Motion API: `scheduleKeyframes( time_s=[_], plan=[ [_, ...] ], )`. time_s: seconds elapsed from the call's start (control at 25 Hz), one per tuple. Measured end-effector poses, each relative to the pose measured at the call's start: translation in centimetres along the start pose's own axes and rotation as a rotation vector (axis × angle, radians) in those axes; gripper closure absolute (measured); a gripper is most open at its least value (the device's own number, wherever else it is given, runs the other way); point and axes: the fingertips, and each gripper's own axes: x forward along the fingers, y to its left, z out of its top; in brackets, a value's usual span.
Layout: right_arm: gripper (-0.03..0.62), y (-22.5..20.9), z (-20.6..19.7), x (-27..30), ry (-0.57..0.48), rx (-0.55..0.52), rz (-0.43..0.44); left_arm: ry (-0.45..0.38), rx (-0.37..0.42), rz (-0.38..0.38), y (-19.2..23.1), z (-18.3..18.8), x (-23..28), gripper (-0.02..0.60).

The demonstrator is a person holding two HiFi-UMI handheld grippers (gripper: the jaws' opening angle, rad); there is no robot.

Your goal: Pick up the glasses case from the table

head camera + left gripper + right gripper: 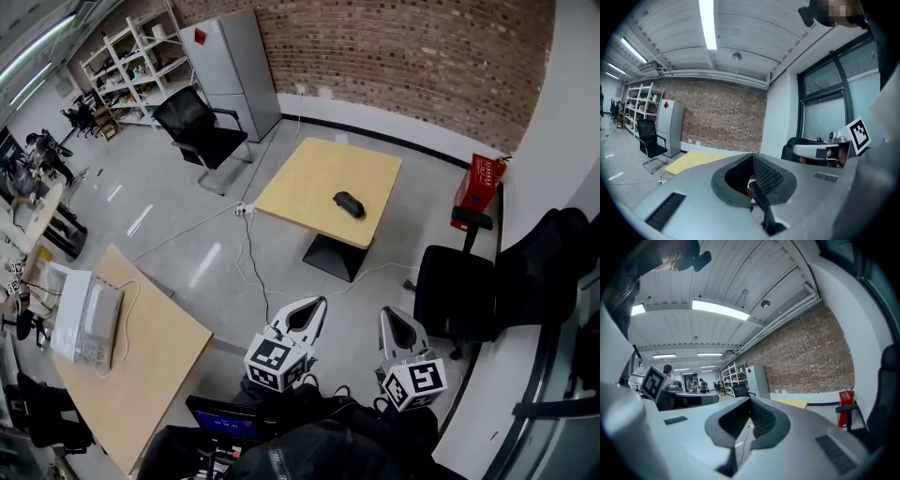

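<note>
The glasses case (349,202) is a dark oval lying on the right part of a small square wooden table (309,178) across the floor, far ahead of both grippers. My left gripper (320,302) and right gripper (385,312) are held side by side low in the head view, pointing toward that table, both shut with nothing between the jaws. In the left gripper view the closed tips (753,155) meet in front of the yellow table (693,159). The right gripper view shows its closed tips (750,400) and the table's edge (790,402); the case is not visible in either gripper view.
A black office chair (457,292) stands to the right, between me and the table. Another black chair (200,127) and a grey cabinet (234,70) stand at the back left. A red box (482,185) sits by the wall. Cables (249,255) lie on the floor. A long wooden desk (150,375) is at my left.
</note>
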Motion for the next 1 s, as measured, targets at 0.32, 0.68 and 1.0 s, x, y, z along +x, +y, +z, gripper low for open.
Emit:
scheduleKeyframes(
  time_s=[0.32,0.68,1.0],
  plan=[
    [0.591,-0.5,-0.6,3.7,0.034,-0.003,0.004,0.018,-0.014,-0.001,2.9,-0.5,2.1,0.582],
    [0.591,-2.0,2.1,11.3,0.021,-0.043,-0.034,-0.024,-0.010,-0.046,8.9,2.8,7.0,0.581],
    [0.591,-2.0,2.5,17.7,0.034,-0.049,-0.036,-0.027,-0.022,-0.060,14.4,4.1,10.1,0.581]
  ],
)
